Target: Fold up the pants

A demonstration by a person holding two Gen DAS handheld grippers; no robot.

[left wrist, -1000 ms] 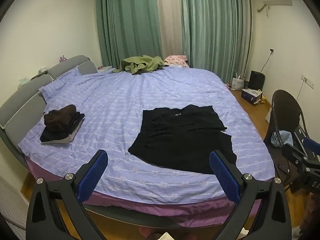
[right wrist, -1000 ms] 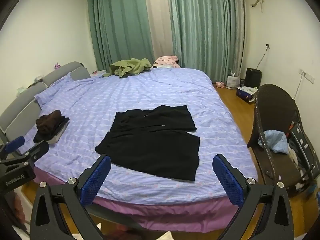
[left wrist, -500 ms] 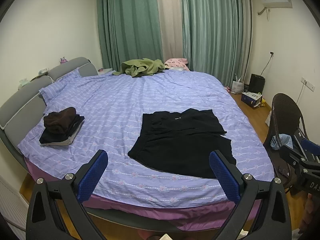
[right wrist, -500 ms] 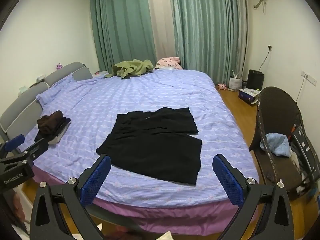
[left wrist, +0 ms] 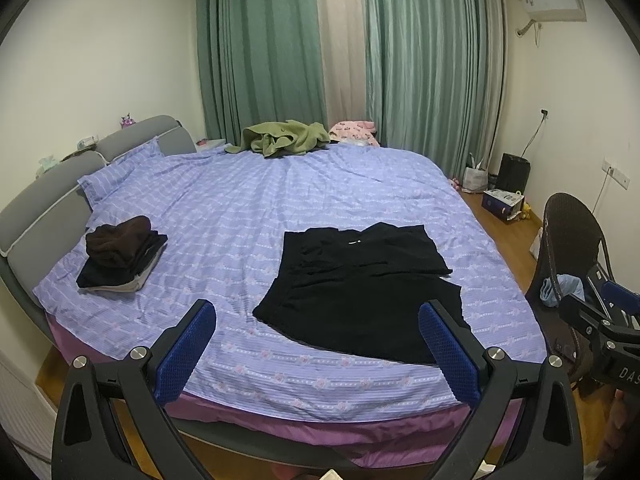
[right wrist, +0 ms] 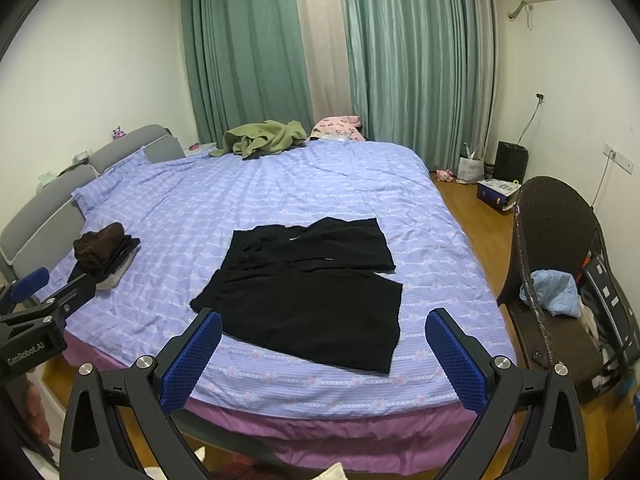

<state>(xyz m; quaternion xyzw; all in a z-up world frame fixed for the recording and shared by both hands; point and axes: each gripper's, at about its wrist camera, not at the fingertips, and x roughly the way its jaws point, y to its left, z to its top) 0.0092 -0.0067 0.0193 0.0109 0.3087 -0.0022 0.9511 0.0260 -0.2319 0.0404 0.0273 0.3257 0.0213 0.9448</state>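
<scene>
A gray headboard (left wrist: 44,184) runs along the left edge of a bed (left wrist: 248,200) covered in a lilac striped sheet. Near that edge sits a stack of folded clothes (left wrist: 120,252), brown on top, dark and pale layers beneath. The left gripper (left wrist: 316,340) hangs off the near edge of the bed, its blue-padded jaws spread wide and holding nothing. Black pants (left wrist: 360,284) lie flat near the bed's near edge, right of center, one leg folded over the other, well apart from the stack. At the far edge, before green curtains (left wrist: 260,52), lie a crumpled green garment (left wrist: 284,140) and a pink one (left wrist: 352,130). The right gripper (right wrist: 324,344) is likewise held off the near edge, jaws wide apart and empty, the pants (right wrist: 308,288) lying beyond and between them. On the wooden floor right of the bed stands a dark wicker chair (right wrist: 548,224) with a blue cloth (right wrist: 554,292) on its seat.
</scene>
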